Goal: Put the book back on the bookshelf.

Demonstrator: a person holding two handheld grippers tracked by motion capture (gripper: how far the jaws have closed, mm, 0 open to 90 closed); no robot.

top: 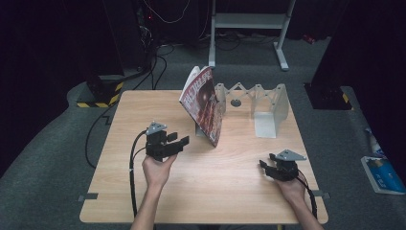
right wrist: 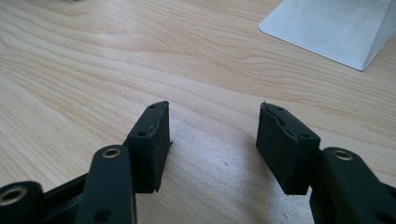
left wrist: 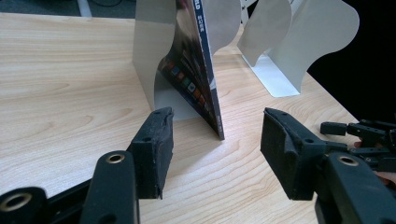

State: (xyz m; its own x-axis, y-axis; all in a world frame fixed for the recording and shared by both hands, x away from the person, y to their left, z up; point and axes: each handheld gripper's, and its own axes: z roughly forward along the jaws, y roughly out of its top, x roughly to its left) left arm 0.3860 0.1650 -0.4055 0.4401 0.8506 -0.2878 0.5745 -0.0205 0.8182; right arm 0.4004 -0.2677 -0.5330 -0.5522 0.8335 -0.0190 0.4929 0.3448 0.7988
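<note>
A magazine (top: 205, 103) is stood on its lower edge near the middle of the table (top: 143, 108), tilted and leaned against a white metal bookend (left wrist: 149, 56). A second white bookend (top: 270, 112) is set to the right of it, joined to the first by a folding lattice bar (top: 249, 91); the space between the two bookends is unoccupied.

The left gripper (top: 178, 142) is held above the table just left of the magazine and is aimed at it. In the left gripper view, the magazine's lower corner is seen between and beyond the two pads (left wrist: 156, 149); nothing is touched, and the jaws are parted with nothing between them. The right gripper (top: 265, 166) is rested low near the right front of the table, well apart from the magazine. Its jaws are likewise parted, and bare wood is seen between its pads (right wrist: 149, 149).

The step in hand is judged to be the approach to the magazine, before any grasp is made.

For the next move, the left gripper is to be advanced until the spine edge lies between the pads, and the jaws are then to be closed on it. Because the magazine is thin, limp and merely leaned, it may be pushed over by a pad that arrives off-centre. Support from the right gripper may be required on the far face.
</note>
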